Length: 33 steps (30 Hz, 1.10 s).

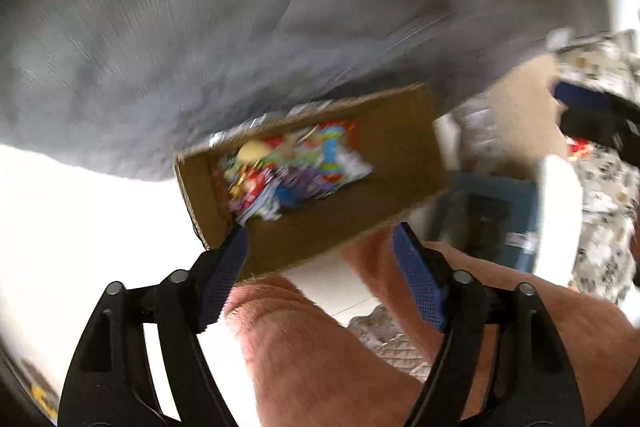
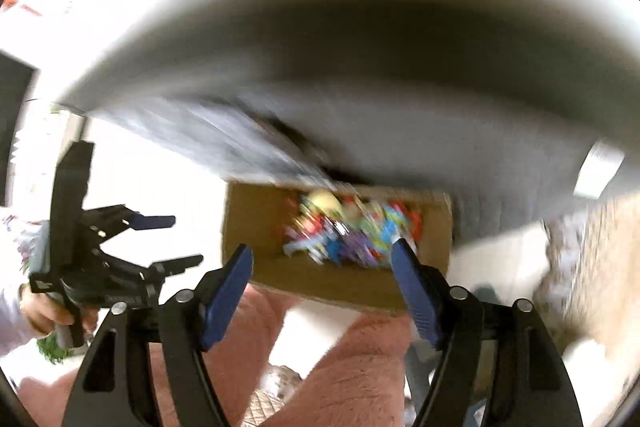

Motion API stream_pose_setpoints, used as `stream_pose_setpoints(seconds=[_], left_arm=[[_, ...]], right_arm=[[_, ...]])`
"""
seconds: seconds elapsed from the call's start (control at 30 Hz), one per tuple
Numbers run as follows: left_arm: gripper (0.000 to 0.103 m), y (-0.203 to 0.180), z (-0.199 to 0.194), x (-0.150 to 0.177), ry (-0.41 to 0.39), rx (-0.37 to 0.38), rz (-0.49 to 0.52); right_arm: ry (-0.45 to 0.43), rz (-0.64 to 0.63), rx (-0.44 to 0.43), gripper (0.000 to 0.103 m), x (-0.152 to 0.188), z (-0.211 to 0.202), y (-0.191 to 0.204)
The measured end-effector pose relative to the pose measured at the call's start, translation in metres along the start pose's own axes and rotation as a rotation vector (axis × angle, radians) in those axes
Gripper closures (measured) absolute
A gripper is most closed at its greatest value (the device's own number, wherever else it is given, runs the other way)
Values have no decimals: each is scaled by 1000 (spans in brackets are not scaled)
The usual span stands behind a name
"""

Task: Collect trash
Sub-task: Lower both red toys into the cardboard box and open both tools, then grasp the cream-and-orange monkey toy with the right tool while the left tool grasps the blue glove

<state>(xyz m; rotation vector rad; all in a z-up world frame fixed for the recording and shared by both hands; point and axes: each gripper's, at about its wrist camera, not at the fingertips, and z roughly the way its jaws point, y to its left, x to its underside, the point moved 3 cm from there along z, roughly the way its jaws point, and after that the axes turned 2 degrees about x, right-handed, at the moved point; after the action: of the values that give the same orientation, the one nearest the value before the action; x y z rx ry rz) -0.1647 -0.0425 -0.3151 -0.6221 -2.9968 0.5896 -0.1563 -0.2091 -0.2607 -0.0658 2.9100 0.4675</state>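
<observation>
An open cardboard box (image 1: 360, 203) stands on the floor against a grey sofa, with a heap of colourful wrappers (image 1: 292, 171) inside. It also shows in the right wrist view (image 2: 256, 227) with the wrappers (image 2: 348, 231). My left gripper (image 1: 322, 235) is open and empty above the box's near wall. My right gripper (image 2: 322, 255) is open and empty over the box. The left gripper also shows at the left of the right wrist view (image 2: 182, 239), open. Both views are blurred.
The grey sofa (image 1: 200, 27) fills the upper part of both views. The person's bare knees (image 1: 312, 347) are below the grippers. A blue box (image 1: 484, 219) and patterned fabric (image 1: 608, 195) lie to the right. White floor (image 1: 80, 227) lies to the left.
</observation>
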Motion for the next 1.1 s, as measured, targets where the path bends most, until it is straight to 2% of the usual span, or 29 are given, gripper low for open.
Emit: stream_pose_setpoints(seconds=[0.1, 0.13, 0.17, 0.27, 0.4, 0.53, 0.67, 0.73, 0.8, 0.83, 0.97, 1.1], left_arm=[[17, -24, -75, -9, -104, 55, 34], [16, -31, -98, -15, -145, 64, 41], [16, -37, -116, -21, -185, 70, 46], [16, -45, -168, -44, -324, 64, 44], [16, -43, -212, -73, -480, 63, -14], [16, -34, -226, -86, -546, 80, -93], [16, -35, -224, -82, -559, 67, -110], [16, -31, -223, -80, -549, 39, -114], [16, -25, -220, -77, -535, 33, -127], [16, -22, -219, -77, -532, 37, -135], [16, -13, -218, -86, -525, 21, -145], [16, -8, -219, -120, -513, -21, -113]], right_arm=[[-102, -23, -64, 26, -30, -57, 12], [-157, -29, -69, 20, -44, -80, 15], [-209, -31, -60, 14, -57, -97, 16], [-378, -8, -3, 5, -108, -139, 7], [-527, 91, 90, 5, -192, -156, -23], [-554, 194, 226, 5, -288, -139, -60], [-466, 247, 319, 6, -352, -98, -86], [-402, 249, 369, 5, -369, -79, -92], [-387, 248, 424, 8, -375, -68, -98], [-403, 240, 426, 16, -376, -68, -98], [-382, 234, 340, 18, -371, -72, -103], [-441, 203, 269, 18, -335, -105, -89]])
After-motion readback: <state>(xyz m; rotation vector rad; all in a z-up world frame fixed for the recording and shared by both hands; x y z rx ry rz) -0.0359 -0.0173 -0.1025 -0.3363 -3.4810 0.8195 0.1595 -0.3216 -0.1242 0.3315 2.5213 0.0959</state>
